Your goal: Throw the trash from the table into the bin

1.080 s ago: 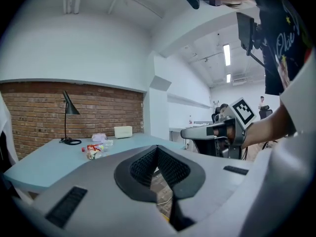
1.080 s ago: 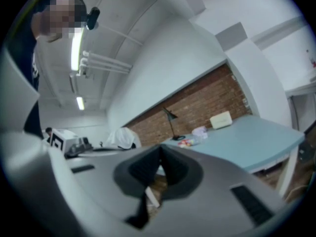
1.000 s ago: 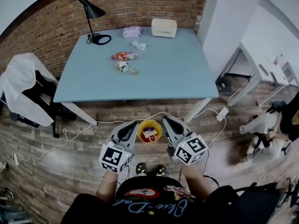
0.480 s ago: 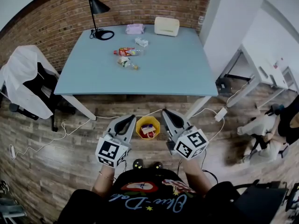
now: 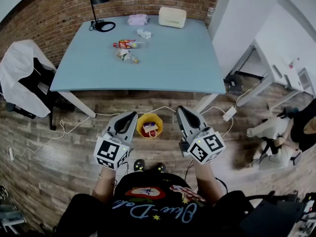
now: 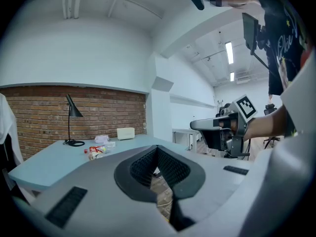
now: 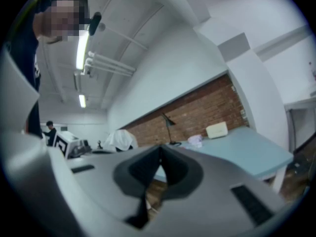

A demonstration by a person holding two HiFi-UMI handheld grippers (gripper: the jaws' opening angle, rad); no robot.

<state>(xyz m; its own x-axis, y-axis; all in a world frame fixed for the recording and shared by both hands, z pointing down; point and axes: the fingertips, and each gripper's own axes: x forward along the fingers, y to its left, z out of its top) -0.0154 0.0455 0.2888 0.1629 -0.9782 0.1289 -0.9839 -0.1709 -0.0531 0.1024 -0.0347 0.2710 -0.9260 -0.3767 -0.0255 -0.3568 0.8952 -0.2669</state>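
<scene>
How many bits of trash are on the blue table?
3: a red bottle, a small white wrapper just beyond it, and a crumpled wrapper nearer us, all close to the lamp. Tiny scraps may be too small to see.

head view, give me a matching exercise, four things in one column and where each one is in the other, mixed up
Things:
1. lamp
2. yellow bin
3. white coat
4. bottle

Places:
a. on the floor in front of the table
b. draped over a chair
c. standing at the table's far left corner
d. lying on its side on the table

Pairs: 1-c, 2-a, 3-b, 4-d
</scene>
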